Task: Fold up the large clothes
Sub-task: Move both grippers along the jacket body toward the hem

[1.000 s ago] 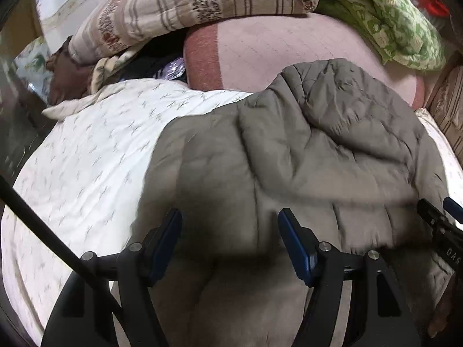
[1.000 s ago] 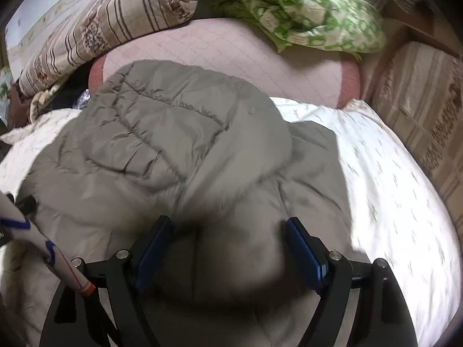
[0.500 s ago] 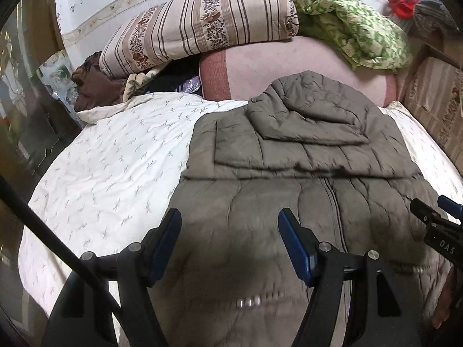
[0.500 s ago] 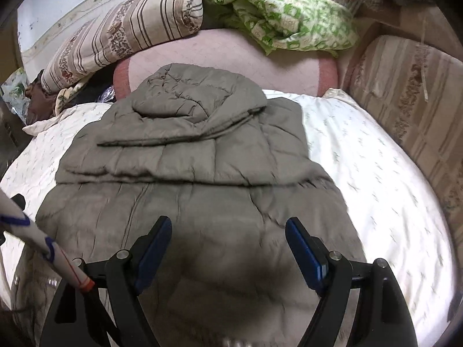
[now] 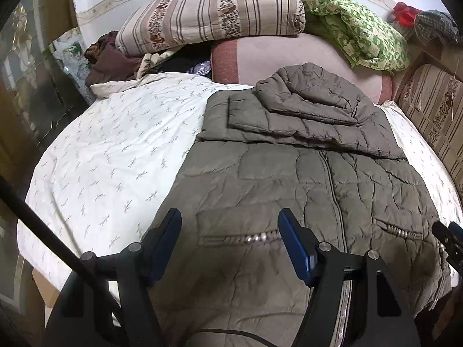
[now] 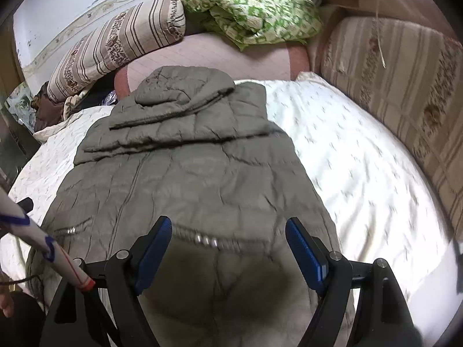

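**Padded jacket flat on the bed, both grippers released above its hem**

Lies spread on the white bedspread, that grey-green quilted jacket, front side up, zip running down the middle. Sleeves folded across the chest in a band, hood turned down on top of them. Rests straight ahead of and beneath both grippers, hem end nearest, hood end farthest. Shows two slanted pockets trimmed with shiny beads, one just ahead of each tool.

Hangs over the lower left part of the jacket, the left gripper, blue pads apart, nothing between them, no contact with the cloth visible. Hovers likewise over the lower right part, the right gripper, jaws spread wide and empty, right view slightly blurred. Appears at the far right edge of the left view as a black tip; no readable writing on it here.

Beyond the hood: a pink blanket roll, touching the hood's top. Farther still, a striped floral pillow to the left and a green-and-white patterned quilt to the right. Off to the right of the right gripper, a striped cushion along the bed's edge. Crossing the near left corner of the right view, a white rod with blue and red marks, not legible as letters.
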Action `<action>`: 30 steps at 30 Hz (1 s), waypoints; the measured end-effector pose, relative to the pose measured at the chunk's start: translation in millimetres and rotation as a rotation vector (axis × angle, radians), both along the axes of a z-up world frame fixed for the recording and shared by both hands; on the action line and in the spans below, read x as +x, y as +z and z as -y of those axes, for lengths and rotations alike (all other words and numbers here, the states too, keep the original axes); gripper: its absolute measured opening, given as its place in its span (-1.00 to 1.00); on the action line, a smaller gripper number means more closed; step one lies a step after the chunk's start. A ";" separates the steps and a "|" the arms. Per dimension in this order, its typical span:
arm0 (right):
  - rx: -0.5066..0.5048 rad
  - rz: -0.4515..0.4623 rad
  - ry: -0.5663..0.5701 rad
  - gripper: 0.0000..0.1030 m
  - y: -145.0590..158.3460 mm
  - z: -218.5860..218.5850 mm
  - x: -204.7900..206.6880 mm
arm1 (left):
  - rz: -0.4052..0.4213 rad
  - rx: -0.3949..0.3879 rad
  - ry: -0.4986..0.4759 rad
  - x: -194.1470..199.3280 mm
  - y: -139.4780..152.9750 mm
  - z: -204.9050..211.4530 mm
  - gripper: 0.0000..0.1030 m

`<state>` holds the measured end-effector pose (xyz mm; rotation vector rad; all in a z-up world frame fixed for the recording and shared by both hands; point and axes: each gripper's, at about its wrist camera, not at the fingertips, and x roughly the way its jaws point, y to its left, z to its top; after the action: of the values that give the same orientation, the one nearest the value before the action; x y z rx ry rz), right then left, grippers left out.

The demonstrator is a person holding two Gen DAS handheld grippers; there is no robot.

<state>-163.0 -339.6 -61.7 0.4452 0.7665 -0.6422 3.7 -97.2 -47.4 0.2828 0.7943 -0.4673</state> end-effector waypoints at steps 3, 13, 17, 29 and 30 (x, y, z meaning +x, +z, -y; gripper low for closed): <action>0.015 0.002 -0.006 0.64 -0.8 -5.3 -14.5 | 0.006 0.002 0.013 -4.3 1.9 -10.1 0.33; -0.012 0.024 -0.040 0.64 9.7 -11.9 -45.8 | 0.008 -0.006 0.049 -14.3 3.2 -37.1 0.33; -0.009 0.036 -0.073 0.65 10.5 -4.2 -56.7 | 0.008 0.000 0.073 -12.4 0.5 -46.1 0.33; -0.032 0.020 -0.231 0.65 12.2 43.7 -102.7 | -0.120 -0.083 0.247 34.9 -20.7 -123.4 0.33; -0.023 0.014 -0.229 0.65 9.6 47.6 -103.7 | -0.136 -0.097 0.246 40.0 -24.1 -127.8 0.33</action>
<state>-266.7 -387.2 -52.1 0.5203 0.6995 -0.8603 43.7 30.6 -71.6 0.0619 0.9232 -0.2937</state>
